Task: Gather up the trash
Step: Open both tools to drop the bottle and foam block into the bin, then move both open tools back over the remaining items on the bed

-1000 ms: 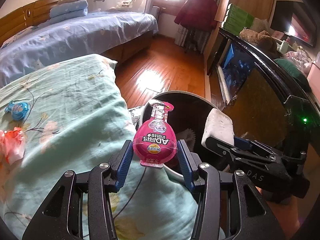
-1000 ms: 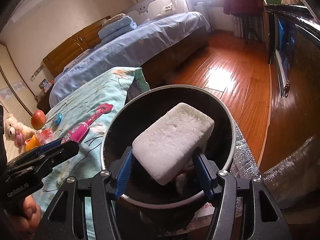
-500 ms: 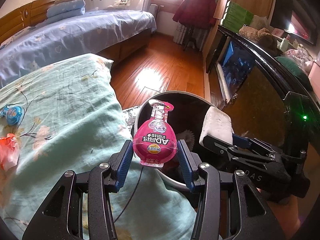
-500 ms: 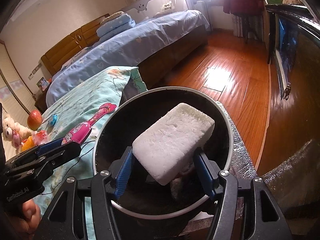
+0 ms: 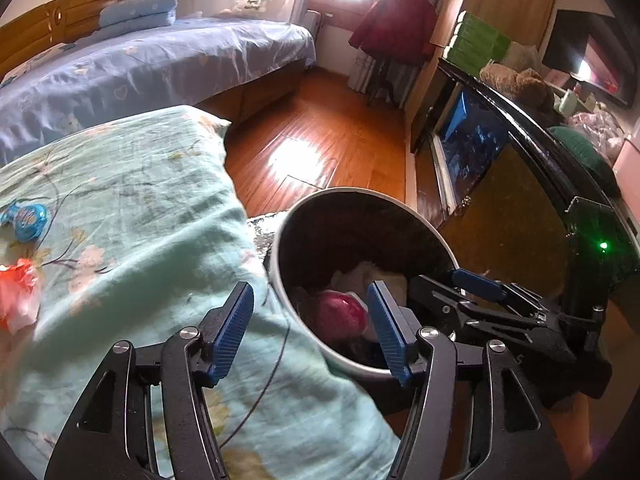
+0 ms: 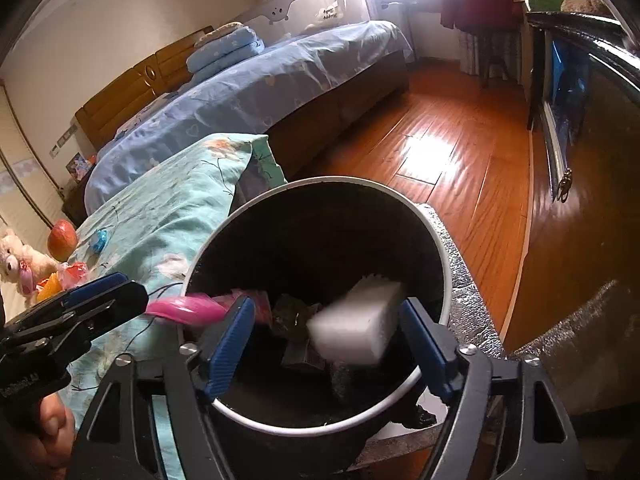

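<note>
A round black trash bin [image 5: 360,192] with a pale rim [image 6: 332,182] stands beside the bed. My left gripper [image 5: 310,320] hovers over its near-left edge, jaws opening, nothing pressed between the blue pads. A pink pouch [image 5: 344,314] drops blurred inside the bin; the right wrist view shows that pouch [image 6: 188,310] streaking past the left rim. My right gripper [image 6: 326,320] is over the bin, jaws opening. A white foam block [image 6: 356,320] falls blurred between its pads, free of them. The left gripper [image 6: 100,292] and right gripper [image 5: 460,280] each appear in the other's view.
A teal floral quilt [image 5: 120,200] lies left of the bin, bearing a blue wrapper [image 5: 26,220], a red wrapper [image 5: 16,296] and a thin black cord. An apple [image 6: 62,238] and a plush toy [image 6: 16,256] sit farther back. Dark cabinet [image 5: 520,208] on the right; foil mat [image 6: 468,280] under the bin.
Both grippers have spread their jaws. The pink pouch has left the left gripper and the white foam block the right one; both are dropping into the bin.
</note>
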### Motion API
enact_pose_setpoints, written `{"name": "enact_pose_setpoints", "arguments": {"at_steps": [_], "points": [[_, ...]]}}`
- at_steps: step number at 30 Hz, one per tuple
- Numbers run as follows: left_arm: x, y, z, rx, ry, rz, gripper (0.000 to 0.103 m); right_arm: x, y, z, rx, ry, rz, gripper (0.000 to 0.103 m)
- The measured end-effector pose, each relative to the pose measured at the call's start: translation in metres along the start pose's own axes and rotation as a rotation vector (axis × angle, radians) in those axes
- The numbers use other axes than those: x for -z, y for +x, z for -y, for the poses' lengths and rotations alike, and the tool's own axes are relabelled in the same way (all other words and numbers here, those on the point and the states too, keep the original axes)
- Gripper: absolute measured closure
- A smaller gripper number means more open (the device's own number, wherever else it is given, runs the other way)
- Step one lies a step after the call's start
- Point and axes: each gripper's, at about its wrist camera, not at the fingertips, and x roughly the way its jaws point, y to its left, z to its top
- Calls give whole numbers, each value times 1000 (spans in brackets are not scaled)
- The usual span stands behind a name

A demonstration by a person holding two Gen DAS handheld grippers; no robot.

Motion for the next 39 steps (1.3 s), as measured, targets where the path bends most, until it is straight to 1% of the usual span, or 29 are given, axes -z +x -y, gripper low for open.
{"name": "enact_pose_setpoints", "arguments": {"at_steps": [5,7,11,15,19,25,30,39], "points": [[11,-16,-18,-28,-40,16,41,2,-10,-8,-16,0,21,25],[17,-24,-31,-39,-71,21,39,3,-14,-15,-35,-3,33,25],[30,-37,-55,-68,-119,26,38,8,-16,-34,-75,-19,35,23],[42,-55,-81,-105,-157,44,38,14,-13,-55,-117,-40,20,20],[53,-71,-104,-137,-197,62,38,21,-10,-77,-154,-68,4,20],[71,-92,-139,-176,-291,86,38,27,-5,-115,-207,-126,-13,19],[87,-105,-162,-200,-341,96,38,33,2,-144,-243,-173,-36,18],[104,-127,-201,-248,-412,116,38,38,11,-187,-309,-248,-64,18]]}}
